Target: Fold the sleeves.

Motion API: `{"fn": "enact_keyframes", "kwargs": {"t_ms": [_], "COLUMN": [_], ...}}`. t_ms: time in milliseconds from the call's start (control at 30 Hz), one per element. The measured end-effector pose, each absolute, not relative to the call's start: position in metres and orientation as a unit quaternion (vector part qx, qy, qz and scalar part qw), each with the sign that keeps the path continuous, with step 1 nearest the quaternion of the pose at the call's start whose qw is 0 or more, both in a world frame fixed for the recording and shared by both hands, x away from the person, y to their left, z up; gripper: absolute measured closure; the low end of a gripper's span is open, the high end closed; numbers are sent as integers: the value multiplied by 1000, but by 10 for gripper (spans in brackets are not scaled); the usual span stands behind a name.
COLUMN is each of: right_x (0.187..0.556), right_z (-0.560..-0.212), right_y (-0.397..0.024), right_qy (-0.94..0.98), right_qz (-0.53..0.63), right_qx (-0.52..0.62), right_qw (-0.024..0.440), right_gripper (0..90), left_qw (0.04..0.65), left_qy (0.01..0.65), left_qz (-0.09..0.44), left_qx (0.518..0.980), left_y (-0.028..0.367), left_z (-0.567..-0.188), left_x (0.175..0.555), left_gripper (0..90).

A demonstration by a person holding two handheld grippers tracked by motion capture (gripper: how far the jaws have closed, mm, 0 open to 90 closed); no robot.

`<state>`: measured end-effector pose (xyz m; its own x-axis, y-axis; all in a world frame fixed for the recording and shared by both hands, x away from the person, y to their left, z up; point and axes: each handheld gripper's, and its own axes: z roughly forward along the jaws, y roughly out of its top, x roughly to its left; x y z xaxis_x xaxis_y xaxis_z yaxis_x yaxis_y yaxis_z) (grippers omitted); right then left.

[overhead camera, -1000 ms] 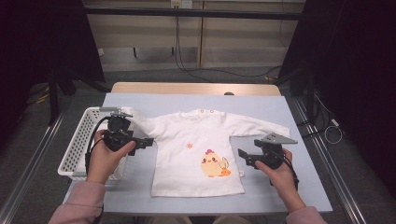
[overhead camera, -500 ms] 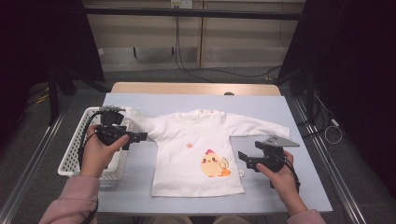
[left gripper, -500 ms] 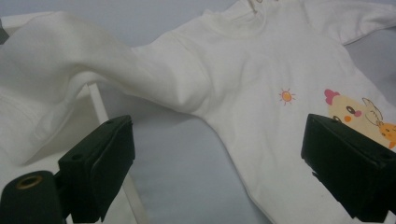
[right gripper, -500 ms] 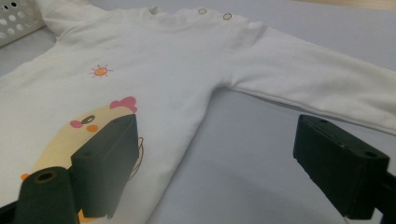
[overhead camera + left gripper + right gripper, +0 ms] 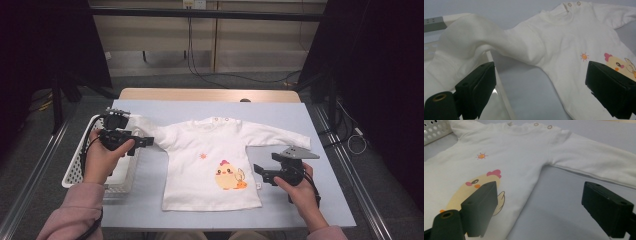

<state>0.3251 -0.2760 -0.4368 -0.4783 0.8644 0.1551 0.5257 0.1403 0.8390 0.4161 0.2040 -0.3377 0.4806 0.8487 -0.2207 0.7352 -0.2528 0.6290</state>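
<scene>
A white long-sleeved shirt (image 5: 210, 160) with a yellow chick print (image 5: 227, 176) lies flat, front up, on the light blue table (image 5: 300, 120). Its left sleeve (image 5: 486, 37) drapes over the rim of a white basket (image 5: 75, 170). My left gripper (image 5: 145, 141) hovers at the basket's right edge beside that sleeve, jaws open with nothing between them (image 5: 539, 87). My right gripper (image 5: 260, 172) rests just right of the shirt's lower side, also open and empty (image 5: 539, 207). It faces the chick (image 5: 471, 187) and the right sleeve (image 5: 594, 160).
The perforated basket (image 5: 434, 127) stands at the table's left edge, with white cloth lying inside it (image 5: 439, 72). Bare blue table shows to the right of the shirt and along the front. Beyond the far edge, dark stands and cables hang.
My left gripper has shifted slightly left and away, over the basket's edge. The right gripper and the shirt's body have stayed where they were.
</scene>
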Motion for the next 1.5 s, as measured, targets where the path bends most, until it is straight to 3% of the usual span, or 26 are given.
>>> {"fn": "enact_keyframes", "kwargs": {"t_ms": [767, 1333, 1400, 1433, 1500], "right_x": [326, 325, 325, 325, 325], "right_z": [-436, -434, -434, -434, -434], "right_y": [-277, -278, -278, -278, -278], "right_qy": [737, 736, 736, 735, 735], "right_qz": [456, 460, 460, 460, 460], "right_qx": [463, 459, 460, 461, 461], "right_qw": [188, 188, 188, 188, 189], "right_gripper": [127, 127, 127, 128, 127], "left_qw": [340, 323, 299, 316, 308], "left_qy": [552, 603, 592, 613, 615], "left_qz": [108, 131, 122, 130, 129], "left_qx": [754, 717, 738, 713, 714], "left_y": [249, 276, 282, 278, 279], "left_z": [-345, -375, -379, -384, -389], "left_x": [439, 465, 468, 469, 471], "left_gripper": [100, 129, 130, 133, 141]}}
